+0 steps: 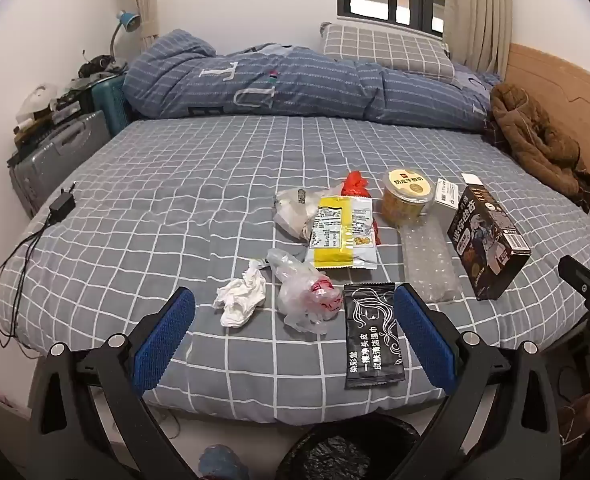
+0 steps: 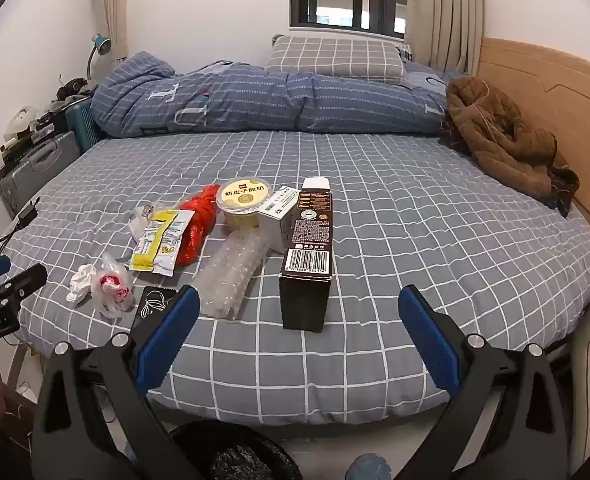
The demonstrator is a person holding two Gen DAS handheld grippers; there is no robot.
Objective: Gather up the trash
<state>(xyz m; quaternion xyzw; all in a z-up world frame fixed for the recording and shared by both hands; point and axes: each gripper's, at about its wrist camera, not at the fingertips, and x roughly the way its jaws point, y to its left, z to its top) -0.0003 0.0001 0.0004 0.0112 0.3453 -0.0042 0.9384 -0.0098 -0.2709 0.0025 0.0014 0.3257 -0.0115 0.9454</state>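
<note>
From the left wrist view, our left gripper [image 1: 293,330] hangs above the near edge of the grey checked bed [image 1: 175,216], its blue ribbed pads spread wide with nothing between them. The trash lies in a loose cluster on the sheet, probably gathered there within easy reach. Nearest us are a crumpled white tissue [image 1: 242,298], soft and wadded, a thin clear plastic bag with red print [image 1: 309,300], and a flat black wet-wipe sachet [image 1: 373,338] that lies just beside the right pad. Farther back sit a glossy yellow-and-white snack wrapper [image 1: 343,232], a red plastic bag [image 1: 355,185], a round yellow-lidded yogurt cup [image 1: 408,200], a strip of clear bubble wrap [image 1: 429,264] and a stiff dark cardboard box [image 1: 489,242]. Below the bed edge we glimpse a black-lined trash bin [image 1: 335,458], placed, we judge, to catch what we drop.

From the right wrist view, our right gripper [image 2: 299,336] also stands fully apart and empty, pointing towards the dark cardboard box, which lies flat with its barcode upward. A small white carton [image 2: 277,220] is tucked against it beside the cup.
</note>
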